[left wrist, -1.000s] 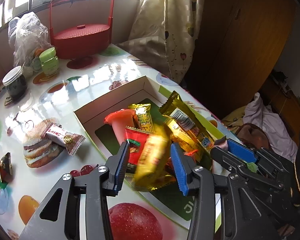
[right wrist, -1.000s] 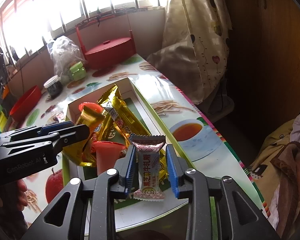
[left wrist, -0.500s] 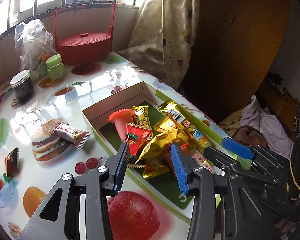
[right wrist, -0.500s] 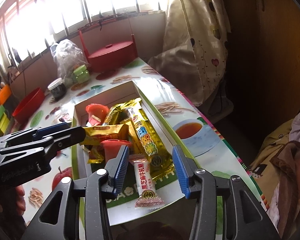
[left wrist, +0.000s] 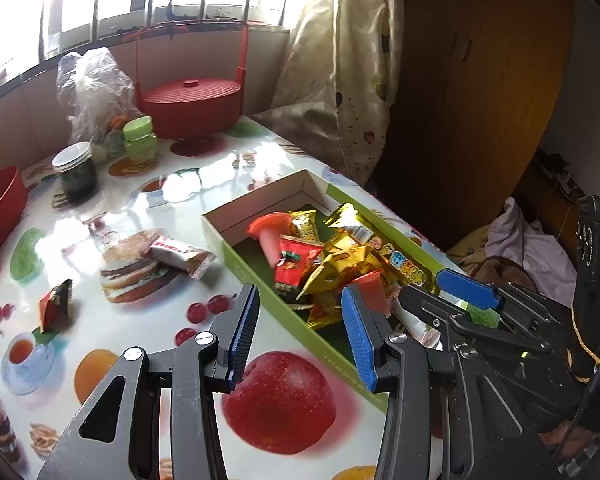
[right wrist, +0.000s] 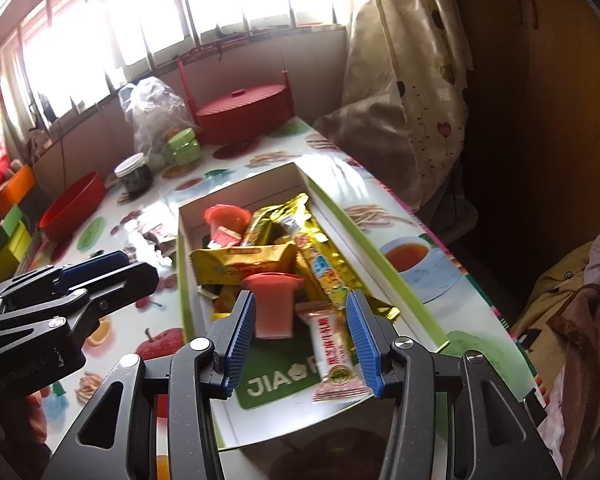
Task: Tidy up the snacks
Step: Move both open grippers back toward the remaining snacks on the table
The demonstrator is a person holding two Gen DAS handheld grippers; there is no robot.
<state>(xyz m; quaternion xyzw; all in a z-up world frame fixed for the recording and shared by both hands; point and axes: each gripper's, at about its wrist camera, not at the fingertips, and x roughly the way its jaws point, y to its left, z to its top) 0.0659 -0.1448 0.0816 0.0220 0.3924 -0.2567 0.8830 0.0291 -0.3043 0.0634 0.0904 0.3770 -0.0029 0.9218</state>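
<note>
While the left gripper (left wrist: 298, 334) hangs over the near edge of the snack box (left wrist: 260, 276), its jaws stand partly apart with nothing between them; the blue pads frame only box rim and printed bench cloth (left wrist: 148, 328). It tilts steeply downward from the bench side of the box, set back from the pile, likely to leave room for the other tool. Two loose snacks lie outside the box: a white-and-red wrapped bar (left wrist: 180, 251) on the burger print and a small dark triangular packet (left wrist: 56, 306) further left. These look like what remains to gather. A red lidded basket (left wrist: 190, 106), a dark jar (left wrist: 76, 172) and a clear plastic bag (left wrist: 94, 88) sit at the far end, apart from the work.

Right wrist view: the right gripper (right wrist: 300, 338) points down into the near end of the box, jaws half open and gripping nothing. A pink-and-white wrapped bar (right wrist: 332, 354) lies flat on the box floor between the pads, touching neither, apparently just set down. A coral jelly cup (right wrist: 274, 304) stands just beyond, against the gold wrappers (right wrist: 244, 264) heaped mid-box. The left tool shows at the left edge, outside the box wall.
</note>
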